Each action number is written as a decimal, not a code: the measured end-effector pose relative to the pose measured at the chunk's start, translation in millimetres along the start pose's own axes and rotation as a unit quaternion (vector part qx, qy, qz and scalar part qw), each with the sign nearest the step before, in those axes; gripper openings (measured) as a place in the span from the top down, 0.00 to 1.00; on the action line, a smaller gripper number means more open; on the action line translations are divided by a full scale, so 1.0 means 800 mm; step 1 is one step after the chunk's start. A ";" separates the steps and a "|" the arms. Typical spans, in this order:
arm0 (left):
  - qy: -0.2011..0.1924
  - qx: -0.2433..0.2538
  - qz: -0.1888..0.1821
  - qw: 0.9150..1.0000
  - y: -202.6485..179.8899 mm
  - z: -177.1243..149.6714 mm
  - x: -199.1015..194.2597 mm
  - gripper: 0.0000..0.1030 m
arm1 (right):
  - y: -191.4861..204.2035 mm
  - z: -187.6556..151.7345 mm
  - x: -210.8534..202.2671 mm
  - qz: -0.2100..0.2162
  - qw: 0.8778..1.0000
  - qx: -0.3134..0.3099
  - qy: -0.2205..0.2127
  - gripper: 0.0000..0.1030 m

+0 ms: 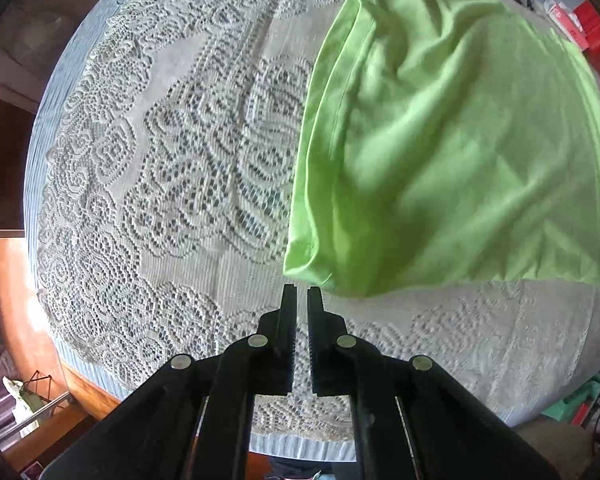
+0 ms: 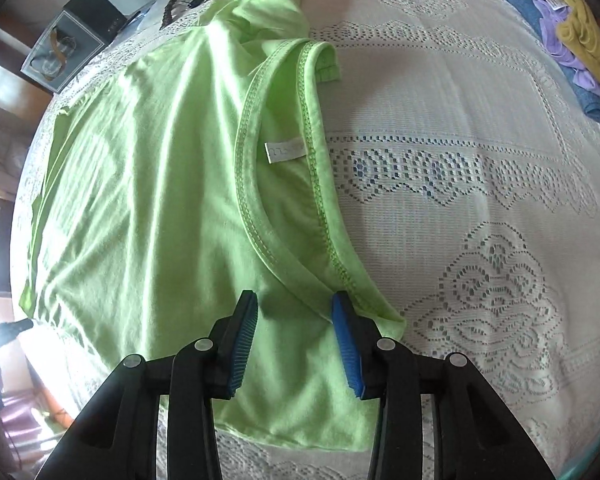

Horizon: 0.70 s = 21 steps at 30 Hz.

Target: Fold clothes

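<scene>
Two hand-held grippers worked over a lace tablecloth [image 1: 172, 184]: the left gripper [image 1: 302, 294] pointed down with its black fingers [image 1: 289, 300] drawn together on nothing, the hem corner of the lime-green T-shirt [image 1: 440, 152] lying just ahead of their tips and to the right. The right gripper [image 2: 294, 300] stood over the shirt's shoulder, its blue pads [image 2: 346, 340] apart and not pressing the fabric spread beneath and between them, the neckline with its white label [image 2: 284, 152] just ahead. A stack of folded clothes [image 2: 572, 40] lay well ahead and to its right.
</scene>
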State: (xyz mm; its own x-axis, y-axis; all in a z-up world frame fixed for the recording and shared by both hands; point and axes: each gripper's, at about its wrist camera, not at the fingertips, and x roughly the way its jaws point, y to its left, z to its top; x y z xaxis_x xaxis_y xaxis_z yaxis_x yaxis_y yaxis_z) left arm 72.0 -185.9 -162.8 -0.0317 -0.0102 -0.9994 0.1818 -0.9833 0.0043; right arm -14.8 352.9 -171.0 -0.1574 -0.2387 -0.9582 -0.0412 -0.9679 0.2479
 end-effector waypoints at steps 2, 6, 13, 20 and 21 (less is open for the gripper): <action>-0.038 0.001 -0.017 0.999 -0.014 0.020 -0.021 0.95 | -0.006 -0.008 -0.013 0.010 1.000 0.016 -0.020 0.62; -0.095 0.007 -0.044 0.994 -0.043 0.061 -0.049 0.94 | -0.030 -0.033 -0.055 0.028 0.996 0.053 -0.067 0.57; -0.072 0.041 -0.032 0.996 -0.076 0.081 0.004 0.53 | -0.055 -0.106 -0.081 0.011 0.995 0.081 -0.062 0.33; -0.074 0.079 -0.028 0.994 -0.081 0.070 0.013 0.49 | -0.006 -0.101 -0.034 0.005 0.998 0.056 -0.037 0.31; -0.075 0.084 -0.028 0.993 -0.081 0.068 0.012 0.49 | 0.005 -0.095 -0.022 -0.007 0.999 0.044 -0.007 0.52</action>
State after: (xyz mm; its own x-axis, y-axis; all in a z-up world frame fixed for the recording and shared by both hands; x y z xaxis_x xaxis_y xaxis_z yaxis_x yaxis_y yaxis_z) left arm 6.1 -132.2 -170.9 -0.1853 0.0304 -0.9822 0.0104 -0.9994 -0.0329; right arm 63.0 346.9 -164.1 -0.1698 -0.2227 -0.9600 -0.1292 -0.9607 0.2457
